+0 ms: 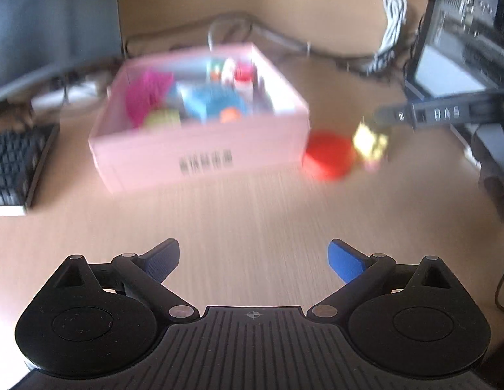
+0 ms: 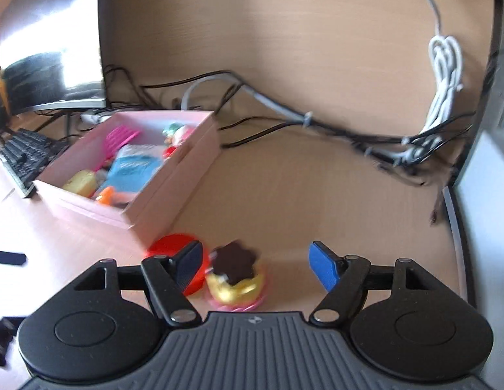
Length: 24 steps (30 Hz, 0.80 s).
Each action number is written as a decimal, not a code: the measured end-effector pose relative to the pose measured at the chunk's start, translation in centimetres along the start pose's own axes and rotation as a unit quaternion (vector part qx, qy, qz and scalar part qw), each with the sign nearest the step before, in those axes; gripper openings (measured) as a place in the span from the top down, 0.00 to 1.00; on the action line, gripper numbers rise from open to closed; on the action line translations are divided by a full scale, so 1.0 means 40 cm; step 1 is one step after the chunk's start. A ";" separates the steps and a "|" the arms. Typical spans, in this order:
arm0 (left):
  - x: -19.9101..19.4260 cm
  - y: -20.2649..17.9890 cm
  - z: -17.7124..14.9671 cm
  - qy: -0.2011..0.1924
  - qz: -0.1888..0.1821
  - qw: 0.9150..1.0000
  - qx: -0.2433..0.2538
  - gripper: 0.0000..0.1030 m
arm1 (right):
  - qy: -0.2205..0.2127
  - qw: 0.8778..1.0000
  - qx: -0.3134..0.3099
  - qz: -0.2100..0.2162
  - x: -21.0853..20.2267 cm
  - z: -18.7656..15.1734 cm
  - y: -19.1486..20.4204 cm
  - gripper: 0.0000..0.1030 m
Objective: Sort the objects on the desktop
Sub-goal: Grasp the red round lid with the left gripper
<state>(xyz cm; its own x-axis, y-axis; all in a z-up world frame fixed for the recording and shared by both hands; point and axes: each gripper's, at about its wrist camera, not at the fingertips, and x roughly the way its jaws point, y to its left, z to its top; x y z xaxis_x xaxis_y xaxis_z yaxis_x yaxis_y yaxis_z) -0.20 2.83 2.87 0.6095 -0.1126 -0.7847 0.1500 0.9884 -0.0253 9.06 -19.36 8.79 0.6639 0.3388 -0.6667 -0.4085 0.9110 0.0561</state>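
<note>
A pink box [image 1: 200,149] [image 2: 174,175] on the wooden desk holds several small toys. A red round lid [image 1: 328,154] [image 2: 169,242] lies by the box's corner, with a small yellow toy cake [image 1: 370,144] [image 2: 235,279] beside it. My right gripper [image 2: 255,266] is open, its fingers either side of the toy cake, which sits nearer the left finger. In the left wrist view a black finger of the right gripper [image 1: 440,113] reaches in over the cake. My left gripper [image 1: 253,260] is open and empty over bare desk, well short of the box.
A black keyboard [image 1: 14,169] [image 2: 27,159] lies left of the box under a monitor [image 1: 50,22]. Cables [image 2: 317,123] run along the back wall, with a white coiled cord [image 2: 444,78]. A dark computer case [image 1: 463,32] stands at the right.
</note>
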 end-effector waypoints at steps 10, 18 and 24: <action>-0.026 -0.029 -0.027 0.007 -0.007 1.000 0.005 0.02 | 0.021 0.986 -0.160 0.046 0.092 -0.010 0.179 0.32; -0.040 -0.042 -0.041 0.005 -0.007 1.000 0.012 0.02 | 0.044 0.979 -0.187 0.066 0.151 -0.007 0.185 0.34; -0.036 -0.064 -0.052 0.022 -0.023 0.999 0.040 0.02 | 0.064 0.974 -0.169 0.139 0.053 -0.071 0.200 0.38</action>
<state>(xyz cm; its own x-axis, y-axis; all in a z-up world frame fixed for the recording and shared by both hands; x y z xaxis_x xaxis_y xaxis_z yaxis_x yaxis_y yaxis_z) -3.09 0.69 2.78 0.5665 -0.1515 -0.8100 0.2400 0.9707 -0.0137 5.42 -12.02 5.72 0.4233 0.5101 -0.7488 -0.7589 0.6510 0.0145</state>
